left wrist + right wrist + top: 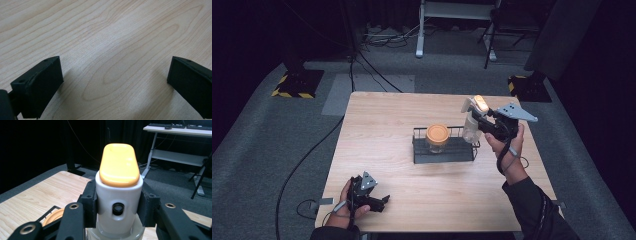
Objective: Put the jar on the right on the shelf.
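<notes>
While clamped at the white collar just under its cap, spray bottle (pixel 473 120) hangs in right claw (pixel 477 119), lifted above the desk (pixel 382 125) near the right edge, just beside the right end of the black wire rack (pixel 444 150). Right claw clenched on the bottle, pads (pixel 90 202) pressed to both sides of the collar. Left claw (pixel 379 202) resting near the front left corner of desk, released, jaws spread wide over bare wood with nothing between.

Handling, judged: likely light, rigid plastic; smooth glossy collar, so prone to slipping or rotating in the pads. Body below the grip free to swing. Best hold at collar, as now, or lower on the body for steadier carry. Orange cap not a safe grip point, could press or pop off.

Appearance: flat-topped rounded orange cap (pixel 119 165), white cylindrical collar (pixel 117 195) with small dark nozzle hole (pixel 118 208) facing the right gripper view camera, pale translucent body below. Contents level not discernible.

Also noted: orange-lidded jar (pixel 437 137) standing in rack.
</notes>
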